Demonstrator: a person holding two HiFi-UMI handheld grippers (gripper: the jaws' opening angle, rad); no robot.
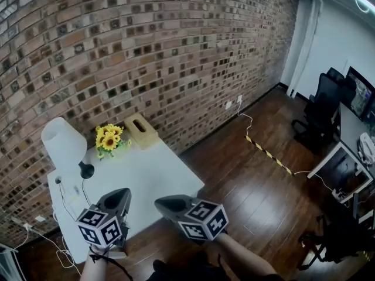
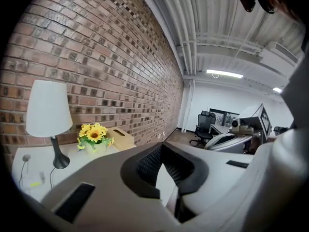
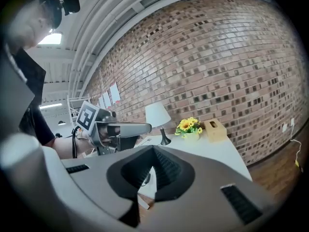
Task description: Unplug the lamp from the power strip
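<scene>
A lamp (image 1: 63,143) with a white shade and black base stands at the left end of a white table (image 1: 164,174). Its thin cord runs down to what looks like a pale power strip (image 1: 72,193), hard to make out against the tabletop. The lamp (image 2: 47,108) and the strip (image 2: 34,181) also show at the left of the left gripper view. My left gripper (image 1: 120,194) hovers over the table's near edge, just right of the strip, shut and empty. My right gripper (image 1: 160,203) is beside it, also shut and empty. The lamp (image 3: 158,114) shows in the right gripper view too.
A pot of sunflowers (image 1: 109,139) and a tan tissue box (image 1: 140,130) stand at the table's back by the brick wall. A cable with striped tape (image 1: 266,151) crosses the wooden floor. An office chair (image 1: 325,107) and a desk (image 1: 351,142) are at the right.
</scene>
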